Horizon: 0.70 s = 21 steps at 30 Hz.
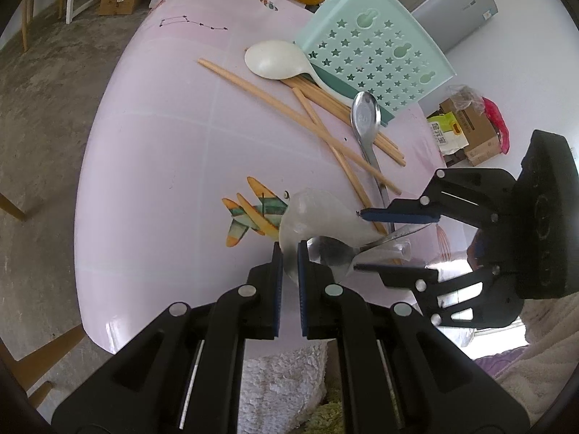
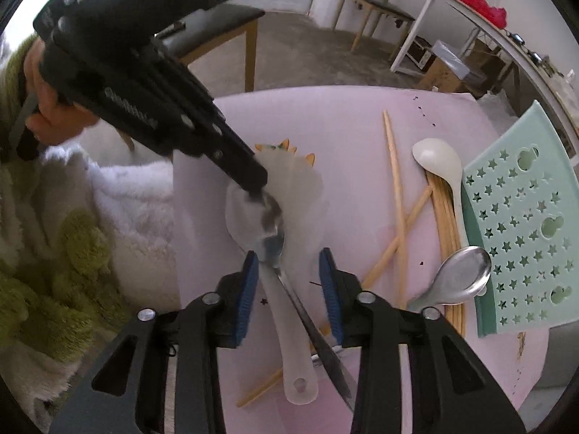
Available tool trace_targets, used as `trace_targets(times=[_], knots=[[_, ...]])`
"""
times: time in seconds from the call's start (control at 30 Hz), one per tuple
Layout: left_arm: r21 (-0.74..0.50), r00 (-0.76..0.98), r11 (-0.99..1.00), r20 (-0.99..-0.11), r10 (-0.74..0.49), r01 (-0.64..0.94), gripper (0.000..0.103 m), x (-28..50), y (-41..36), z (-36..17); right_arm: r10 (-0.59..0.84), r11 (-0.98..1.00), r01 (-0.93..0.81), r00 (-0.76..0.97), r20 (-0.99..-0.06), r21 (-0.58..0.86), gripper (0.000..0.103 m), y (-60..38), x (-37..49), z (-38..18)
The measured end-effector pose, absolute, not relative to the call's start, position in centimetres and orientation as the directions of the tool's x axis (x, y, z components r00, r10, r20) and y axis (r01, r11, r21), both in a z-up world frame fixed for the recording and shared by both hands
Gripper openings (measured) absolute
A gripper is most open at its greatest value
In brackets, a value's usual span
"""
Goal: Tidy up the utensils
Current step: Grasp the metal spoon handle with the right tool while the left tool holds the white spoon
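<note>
While the left gripper [image 1: 289, 256] pinches the frosted translucent plastic ladle [image 2: 289, 195], the half-open, empty right gripper [image 2: 289, 275] straddling both handles could grab the steel spoon [image 2: 269, 231] too.

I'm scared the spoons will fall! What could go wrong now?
1. The left gripper pinches only the edge of the see-through rice paddle, with a metal spoon lying loose on it. Tilt it and the spoon may slide off.
2. The right gripper straddles both handles without pressing, so it might catch just one.
3. These sit near the table edge, so a slip could land on the floor.
</note>
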<state>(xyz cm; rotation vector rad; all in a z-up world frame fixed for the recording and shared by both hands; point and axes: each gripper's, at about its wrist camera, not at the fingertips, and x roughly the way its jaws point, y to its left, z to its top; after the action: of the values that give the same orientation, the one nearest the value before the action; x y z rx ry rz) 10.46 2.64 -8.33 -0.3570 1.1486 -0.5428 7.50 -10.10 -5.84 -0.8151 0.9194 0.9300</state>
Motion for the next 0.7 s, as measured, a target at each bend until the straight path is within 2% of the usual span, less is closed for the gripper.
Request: trace_targets(times=[0.23,0.6,0.67,0.7], knots=[[-0.532,0.303,0.816,-0.757,-0.578,0.226,0.006,10.4,2.6,-8.4,0.263,0.406,-0.887,0.343,-0.902,-0.219,0.020,-10.4,8.2,-5.7],[-0.539,0.314,0.818,-0.756,-0.575,0.200,0.006,10.8,2.9,-8.4,0.215,0.310,-0.850,0.499,-0.840,-0.426,0.019,-9.0,5.6,-6.8],[-0.550,0.315,0.814,-0.752,-0.579,0.185,0.006,10.9,3.2,-8.5,0.218,0.307,-0.843,0.514,-0.830,-0.441,0.015,-9.0,5.3,-6.7],[-0.557,0.318,0.812,-0.748,-0.582,0.177,0.007,11.0,3.4,-8.5,0.220,0.298,-0.839,0.524,-0.823,-0.455,0.004,-8.9,5.0,-6.7]])
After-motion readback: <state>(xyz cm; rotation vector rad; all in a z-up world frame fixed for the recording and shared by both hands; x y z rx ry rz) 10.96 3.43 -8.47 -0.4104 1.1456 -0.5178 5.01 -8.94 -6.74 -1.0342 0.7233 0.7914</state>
